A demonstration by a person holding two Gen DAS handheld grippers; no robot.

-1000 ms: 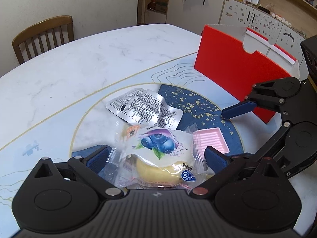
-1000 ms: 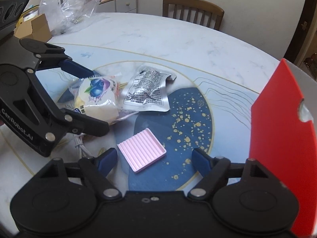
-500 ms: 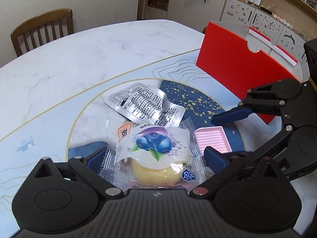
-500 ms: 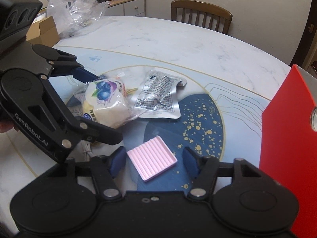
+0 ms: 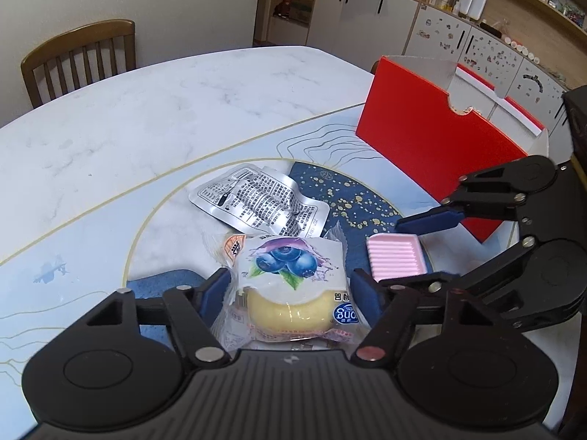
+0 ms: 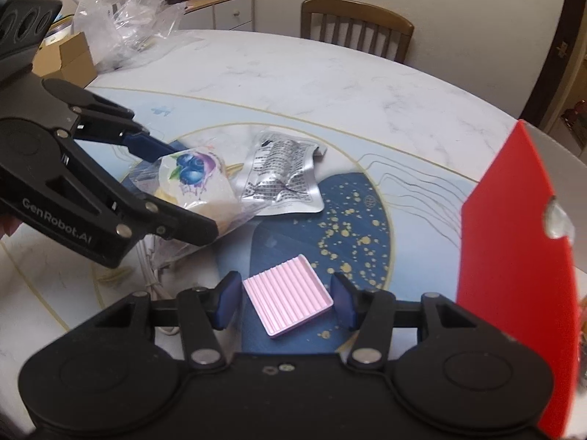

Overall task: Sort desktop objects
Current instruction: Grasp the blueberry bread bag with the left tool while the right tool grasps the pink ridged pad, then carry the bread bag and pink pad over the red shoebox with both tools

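A blueberry bread packet point(image 5: 290, 267) point(image 6: 194, 176) sits between the fingers of my left gripper point(image 5: 290, 293) point(image 6: 190, 190). Its jaws are closing and both pads press into the wrapper. A pink ridged tray point(image 6: 286, 293) point(image 5: 394, 256) lies on the table's dark blue patch between the fingers of my right gripper point(image 6: 286, 300) point(image 5: 392, 253). Those jaws are closing too, with the pads against two opposite corners of the tray. A crumpled silver pouch point(image 5: 260, 201) point(image 6: 282, 179) lies loose just beyond the packet.
A red open box point(image 5: 429, 150) point(image 6: 513, 238) stands at the table's right edge. A white cable point(image 6: 150, 275) lies under the packet. At the far left are a clear plastic bag point(image 6: 124, 18) and a cardboard box point(image 6: 75, 58). A wooden chair point(image 5: 77, 58) stands behind the marble table point(image 5: 146, 110).
Both pairs of jaws have narrowed: the left from wide open onto the bread packet, the right in around the pink tray. Neither hand has shifted much.
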